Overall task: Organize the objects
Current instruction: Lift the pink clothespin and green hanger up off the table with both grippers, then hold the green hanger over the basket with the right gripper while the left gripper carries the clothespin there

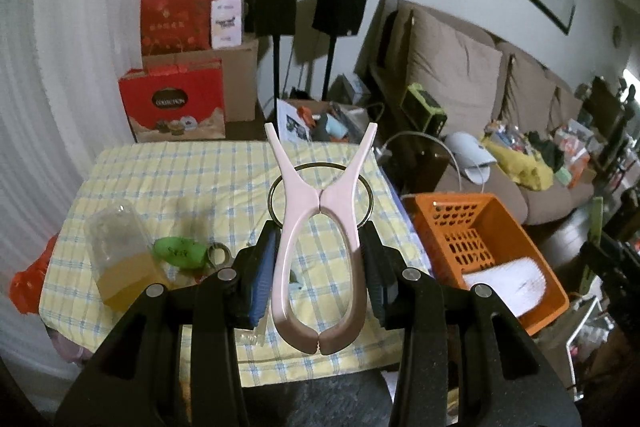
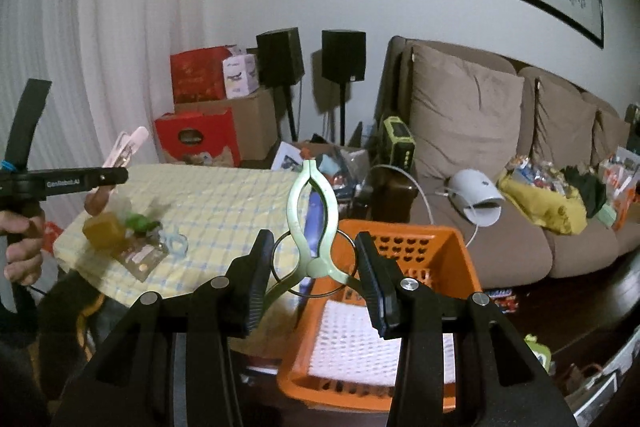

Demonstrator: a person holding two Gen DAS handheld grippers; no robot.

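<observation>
My left gripper [image 1: 320, 233] is shut on a large pink clothes clip [image 1: 325, 197], its pads pressing the sides of the clip's loop, its prongs pointing up and away. It hangs over the yellow checked table [image 1: 180, 171]. In the right wrist view the pink clip [image 2: 126, 147] sticks up from the left gripper [image 2: 120, 175] at the far left. My right gripper [image 2: 313, 247] is shut on a pale green clip [image 2: 316, 263] by its two handles, above the near rim of the orange basket [image 2: 452, 239]. That basket [image 1: 440, 211] stands right of the table with a white mat [image 2: 352, 339] inside.
On the table's left part lie a clear bottle of yellow liquid [image 1: 116, 259], a green object [image 1: 180, 251] and a tape ring [image 1: 218, 253]. A person's hand [image 2: 20, 247] holds the left gripper. Behind stand red boxes [image 1: 172, 103], two speakers [image 1: 340, 7] and a cluttered brown sofa [image 1: 460, 79].
</observation>
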